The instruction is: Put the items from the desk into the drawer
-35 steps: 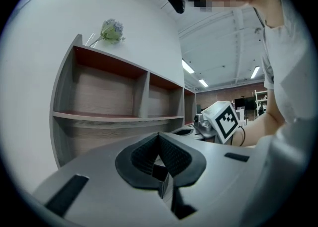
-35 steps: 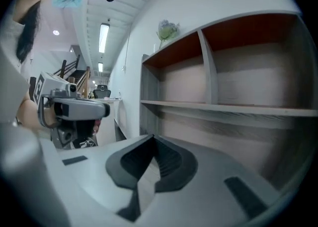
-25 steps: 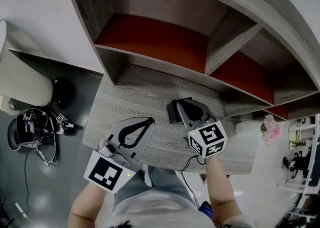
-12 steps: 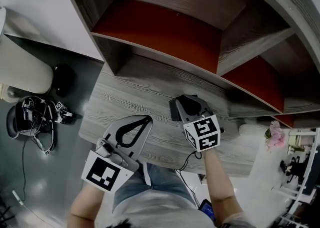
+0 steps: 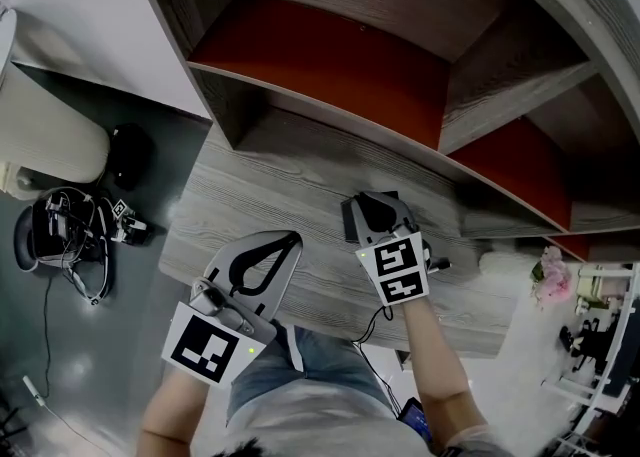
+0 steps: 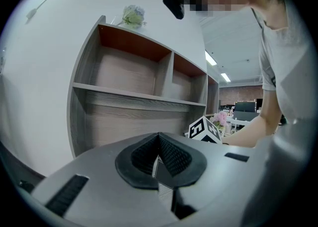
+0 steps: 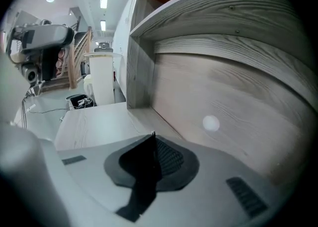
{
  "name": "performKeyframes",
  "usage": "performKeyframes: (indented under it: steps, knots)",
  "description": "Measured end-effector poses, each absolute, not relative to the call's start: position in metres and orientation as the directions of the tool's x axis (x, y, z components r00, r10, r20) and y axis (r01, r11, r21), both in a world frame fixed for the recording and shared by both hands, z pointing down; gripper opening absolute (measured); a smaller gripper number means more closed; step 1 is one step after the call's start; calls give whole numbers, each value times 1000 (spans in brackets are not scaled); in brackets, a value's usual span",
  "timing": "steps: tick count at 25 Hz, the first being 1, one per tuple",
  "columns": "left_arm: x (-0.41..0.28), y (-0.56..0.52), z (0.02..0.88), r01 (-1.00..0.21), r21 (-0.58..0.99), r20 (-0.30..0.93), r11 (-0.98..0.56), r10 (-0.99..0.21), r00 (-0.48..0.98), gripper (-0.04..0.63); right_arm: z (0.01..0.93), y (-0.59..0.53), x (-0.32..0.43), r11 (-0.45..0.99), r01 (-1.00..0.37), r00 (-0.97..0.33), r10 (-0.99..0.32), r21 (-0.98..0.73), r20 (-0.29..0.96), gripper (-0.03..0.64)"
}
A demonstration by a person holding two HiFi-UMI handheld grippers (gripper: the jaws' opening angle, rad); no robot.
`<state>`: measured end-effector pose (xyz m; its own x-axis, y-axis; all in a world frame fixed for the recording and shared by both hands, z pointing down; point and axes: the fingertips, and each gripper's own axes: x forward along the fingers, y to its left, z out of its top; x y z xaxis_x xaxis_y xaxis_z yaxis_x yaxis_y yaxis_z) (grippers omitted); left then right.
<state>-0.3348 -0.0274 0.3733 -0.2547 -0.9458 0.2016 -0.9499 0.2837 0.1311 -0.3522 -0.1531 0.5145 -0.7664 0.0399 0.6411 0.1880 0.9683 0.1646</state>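
Over the grey wooden desk (image 5: 250,200), my right gripper (image 5: 372,202) points toward the shelf back, its marker cube (image 5: 397,269) nearest me. A flat black item (image 5: 349,218) shows at its left side. In the right gripper view, my right gripper (image 7: 153,137) has its jaws shut, with that black item (image 7: 141,181) filling the slit between them. My left gripper (image 5: 296,238) hovers at the desk's front left. Its pads (image 6: 171,154) are closed and hold nothing. No drawer is in view.
Empty shelf compartments with red backs (image 5: 330,60) rise behind the desk. A tangle of cables and gear (image 5: 62,250) lies on the floor at the left, beside a beige rounded object (image 5: 50,150). Pink flowers (image 5: 547,270) stand at the right. A small plant (image 6: 133,16) tops the shelf.
The right gripper has drawn slightly closer to me and turned a little, still with the black item. The left gripper has hardly moved.
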Motion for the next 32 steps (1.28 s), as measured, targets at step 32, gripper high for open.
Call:
performKeyframes:
  steps: [32]
  knots:
    - [-247, -23, 313, -995, 14, 71, -95, -993, 96, 2, 337, -128, -221, 968, -207, -935, -238, 141, 262, 9]
